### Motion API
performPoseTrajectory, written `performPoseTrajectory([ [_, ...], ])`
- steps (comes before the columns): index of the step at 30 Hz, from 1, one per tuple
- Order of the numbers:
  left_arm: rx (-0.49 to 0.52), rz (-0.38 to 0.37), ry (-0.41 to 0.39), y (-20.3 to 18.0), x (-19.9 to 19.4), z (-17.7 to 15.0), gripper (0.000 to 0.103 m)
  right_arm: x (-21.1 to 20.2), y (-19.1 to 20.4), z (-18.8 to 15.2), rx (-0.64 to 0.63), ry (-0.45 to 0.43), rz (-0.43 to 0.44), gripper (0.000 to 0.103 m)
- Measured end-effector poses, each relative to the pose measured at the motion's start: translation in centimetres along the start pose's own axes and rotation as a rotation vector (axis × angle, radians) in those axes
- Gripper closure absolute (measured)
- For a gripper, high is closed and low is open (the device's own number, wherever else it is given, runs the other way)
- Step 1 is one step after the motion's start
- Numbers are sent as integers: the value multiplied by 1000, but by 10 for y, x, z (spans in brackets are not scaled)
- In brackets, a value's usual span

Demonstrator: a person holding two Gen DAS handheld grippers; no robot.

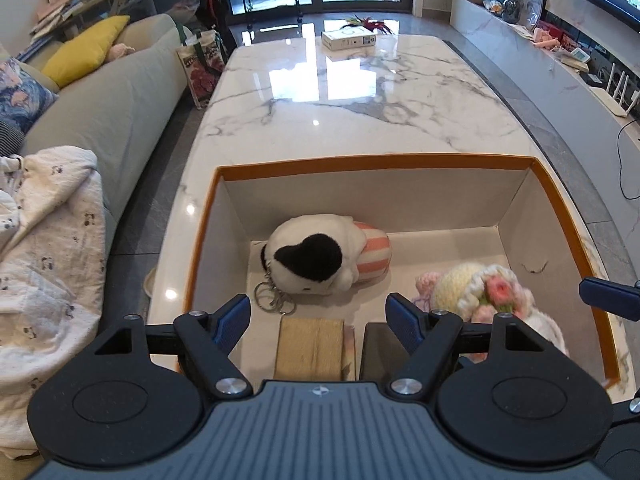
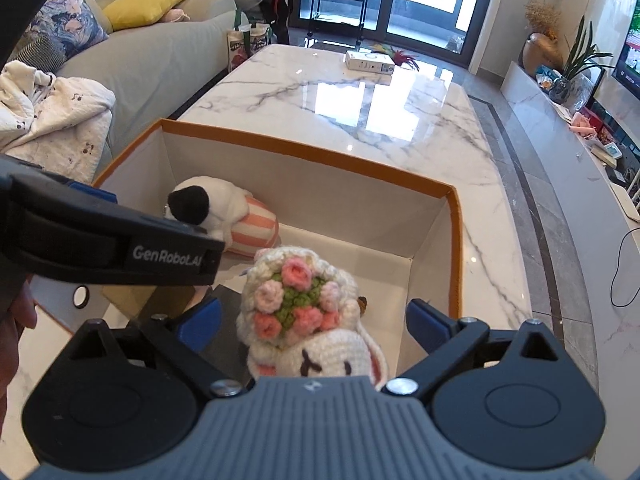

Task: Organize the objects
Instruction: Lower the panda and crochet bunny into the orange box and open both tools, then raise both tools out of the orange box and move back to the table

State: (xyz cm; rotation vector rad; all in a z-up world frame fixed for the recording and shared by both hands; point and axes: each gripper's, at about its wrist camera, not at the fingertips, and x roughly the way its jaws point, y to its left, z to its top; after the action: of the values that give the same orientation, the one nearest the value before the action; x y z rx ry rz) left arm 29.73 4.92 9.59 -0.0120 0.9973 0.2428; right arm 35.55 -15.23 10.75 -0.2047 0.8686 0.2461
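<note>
An open orange-rimmed cardboard box [image 1: 376,161] stands on the marble table, also in the right wrist view [image 2: 304,151]. Inside lie a white plush toy with a black ear and striped body [image 1: 320,260], also seen in the right wrist view [image 2: 224,212], a tan block [image 1: 310,346], a dark flat object [image 1: 380,350] and a crocheted doll with pink flowers [image 1: 492,292]. My left gripper [image 1: 318,320] is open and empty above the box's near side. My right gripper [image 2: 316,322] is open around the crocheted doll [image 2: 304,300], its blue pads apart from it.
A white carton [image 1: 348,39] lies at the table's far end. A grey sofa [image 1: 104,108] with cushions and a blanket runs along the left. A low TV cabinet [image 1: 560,68] lines the right. The left gripper's body [image 2: 120,248] crosses the right wrist view.
</note>
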Motion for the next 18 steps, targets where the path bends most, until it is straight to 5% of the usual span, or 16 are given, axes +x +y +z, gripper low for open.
performPoseTrajectory([
  [18,-40,34,-105,2,-74,-42,15,-63,-1,-35,55,-61,23,4],
])
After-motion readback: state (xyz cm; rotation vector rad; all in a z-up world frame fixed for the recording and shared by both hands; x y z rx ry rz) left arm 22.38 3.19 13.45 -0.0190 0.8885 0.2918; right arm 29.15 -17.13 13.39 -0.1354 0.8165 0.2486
